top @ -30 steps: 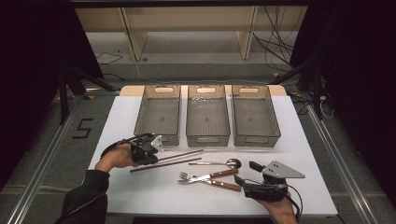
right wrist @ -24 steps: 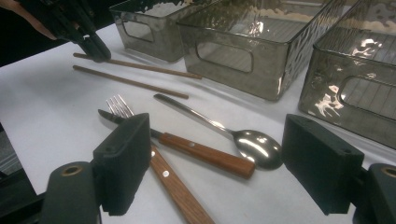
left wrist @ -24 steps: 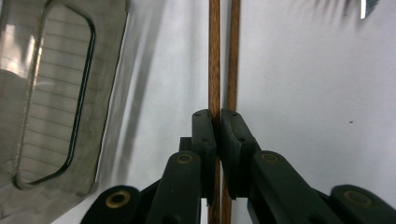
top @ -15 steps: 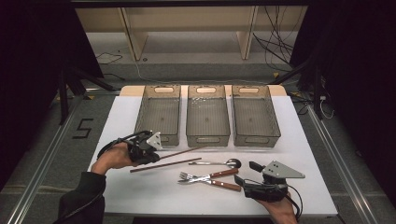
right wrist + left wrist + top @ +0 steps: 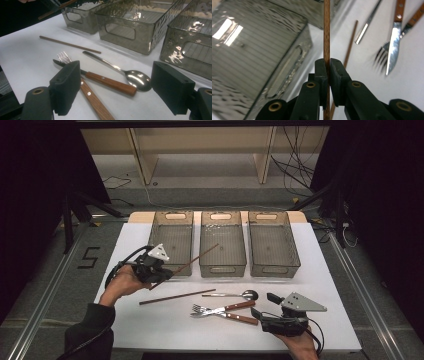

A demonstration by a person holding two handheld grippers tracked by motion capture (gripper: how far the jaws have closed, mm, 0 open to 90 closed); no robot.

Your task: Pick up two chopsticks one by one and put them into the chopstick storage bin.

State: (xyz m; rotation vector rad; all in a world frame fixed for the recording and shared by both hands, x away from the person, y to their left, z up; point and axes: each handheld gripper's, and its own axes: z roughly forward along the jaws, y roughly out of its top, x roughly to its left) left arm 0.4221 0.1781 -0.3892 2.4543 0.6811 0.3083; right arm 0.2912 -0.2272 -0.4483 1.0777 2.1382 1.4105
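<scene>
We see left gripper (image 5: 327, 72) pinching wooden chopstick (image 5: 326, 30); right gripper (image 5: 112, 87) spread, empty. Ahead: three bins (image 5: 222, 245), second chopstick (image 5: 176, 296), spoon (image 5: 130, 76), fork (image 5: 86, 93), knife (image 5: 107, 82).

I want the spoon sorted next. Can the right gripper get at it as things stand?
Probably yes: the right gripper is open, and the spoon lies just ahead, nothing on top; only the knife sits close beside it.

My left gripper (image 5: 159, 270) now sits higher than a second ago, clamped on one chopstick (image 5: 192, 262), which is off the table and slants up over the front edge of the left bin (image 5: 170, 240). The second chopstick (image 5: 177, 296) lies alone now.
</scene>
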